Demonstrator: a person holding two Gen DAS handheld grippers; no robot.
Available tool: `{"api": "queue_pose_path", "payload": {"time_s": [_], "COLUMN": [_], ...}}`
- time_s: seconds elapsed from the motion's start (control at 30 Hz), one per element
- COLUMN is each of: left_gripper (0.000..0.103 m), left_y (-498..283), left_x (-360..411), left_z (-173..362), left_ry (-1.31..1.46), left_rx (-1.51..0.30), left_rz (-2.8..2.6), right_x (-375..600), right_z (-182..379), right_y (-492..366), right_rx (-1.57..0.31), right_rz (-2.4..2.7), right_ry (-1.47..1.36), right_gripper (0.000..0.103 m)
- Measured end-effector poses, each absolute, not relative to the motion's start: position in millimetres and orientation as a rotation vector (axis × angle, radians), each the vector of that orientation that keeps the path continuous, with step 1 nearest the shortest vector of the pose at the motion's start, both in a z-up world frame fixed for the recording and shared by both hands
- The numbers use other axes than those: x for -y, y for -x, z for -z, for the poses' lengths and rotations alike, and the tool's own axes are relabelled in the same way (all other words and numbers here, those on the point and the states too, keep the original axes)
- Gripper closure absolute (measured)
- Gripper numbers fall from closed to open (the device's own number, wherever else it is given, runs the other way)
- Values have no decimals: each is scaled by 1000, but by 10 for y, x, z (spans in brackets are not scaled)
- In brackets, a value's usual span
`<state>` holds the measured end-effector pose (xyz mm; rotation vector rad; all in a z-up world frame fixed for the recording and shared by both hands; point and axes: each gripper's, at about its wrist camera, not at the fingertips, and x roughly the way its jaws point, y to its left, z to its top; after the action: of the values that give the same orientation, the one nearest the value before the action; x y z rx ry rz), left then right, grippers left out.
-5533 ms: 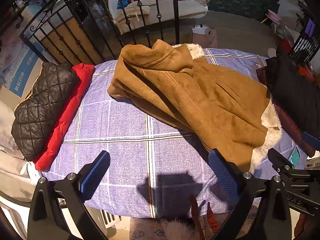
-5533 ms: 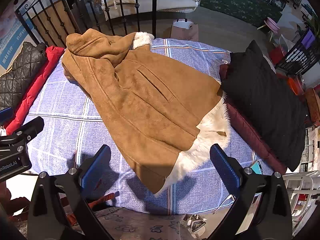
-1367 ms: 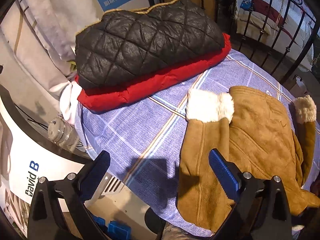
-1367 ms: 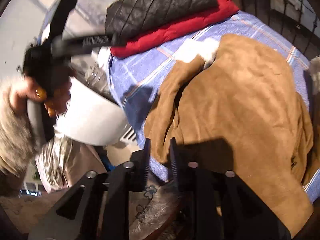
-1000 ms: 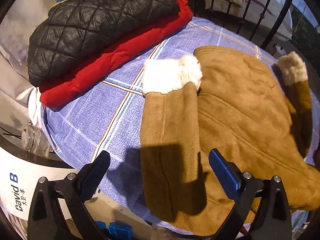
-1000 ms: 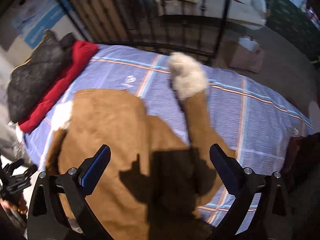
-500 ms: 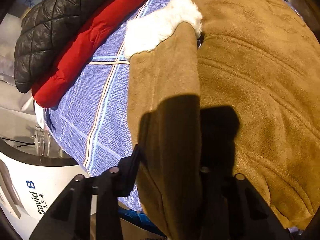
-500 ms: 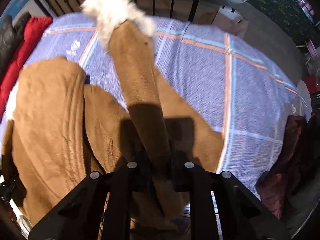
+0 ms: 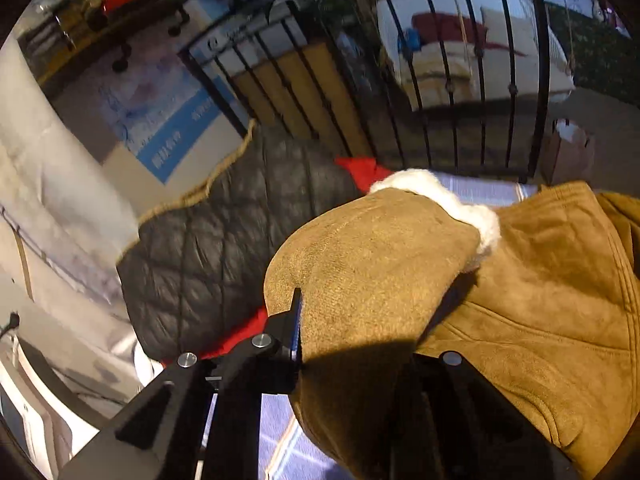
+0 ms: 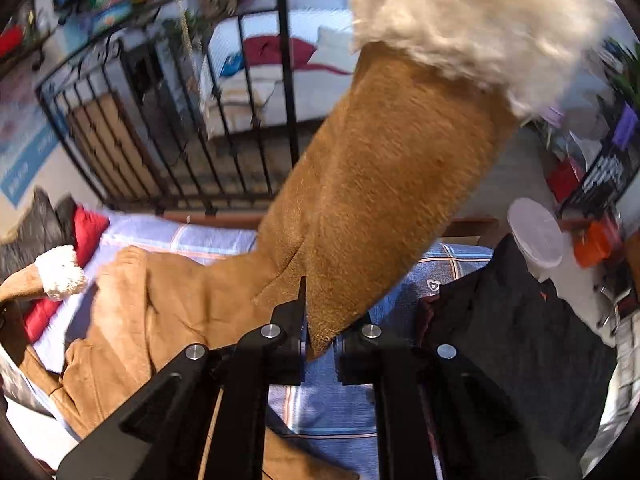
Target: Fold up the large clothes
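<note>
Tan suede coat fills lower right of frame on the checked bedspread, left gripper and right gripper each clamped on a lifted sleeve, no fold laid down yet, body folds remaining.

**Gripper hardware: visible construction**

Left gripper: matte black angular linkage arms, with round silver screw heads at the pivots. One finger carries a blue pad edge.

Right gripper: identical black linkage; four silver screws flank the fingers, two per side.
</note>
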<state>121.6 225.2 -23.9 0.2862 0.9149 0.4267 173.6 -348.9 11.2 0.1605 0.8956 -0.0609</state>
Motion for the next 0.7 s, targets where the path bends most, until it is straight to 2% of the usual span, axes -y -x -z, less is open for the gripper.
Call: {"api": "queue_pose_path", "payload": {"time_s": [0.13,0.2,0.23,0.27,0.3,0.33,0.37,0.4,0.47,0.5,0.6,0.7], "left_gripper": [86,69,45,30,29,31,31,30,15,13,13,13], "left_y": [-1700,-1980,-2117,-2216,-2270,-2292,-2267,-2190,-1971,-1847,-1496,-1296], "left_x": [-2093,-2082,-2108,-2110,-2092,-2085,-2068,-2062,-2034,-2027,-2161,-2454], "left_z": [-53,124,271,414,548,714,835,971,1192,1299,1504,1486], "left_ry": [-370,-354,-343,-335,-321,-304,-303,-304,-297,-310,-330,-286], "left_rx": [-787,-812,-855,-886,-918,-962,-994,-1015,-1045,-1065,-1115,-1130], "left_rz": [-408,-389,-396,-419,-410,-389,-395,-399,-363,-356,-355,-429], "right_x": [3540,3675,3716,3784,3850,3878,3883,3868,3733,3636,3416,3344], "right_z": [-71,237,454,641,809,952,1088,1191,1373,1471,1747,1959], "right_y": [-1648,-1716,-1763,-1781,-1756,-1704,-1633,-1532,-1304,-1195,-910,-699], "right_rx": [-850,-921,-986,-1031,-1057,-1088,-1124,-1142,-1169,-1199,-1285,-1366], "right_rz": [116,108,95,119,172,213,237,234,194,175,122,84], "right_ry": [-105,-191,-224,-250,-272,-292,-319,-349,-364,-343,-291,-295], "right_gripper": [94,90,84,82,70,41,28,25,25,25,25,25]}}
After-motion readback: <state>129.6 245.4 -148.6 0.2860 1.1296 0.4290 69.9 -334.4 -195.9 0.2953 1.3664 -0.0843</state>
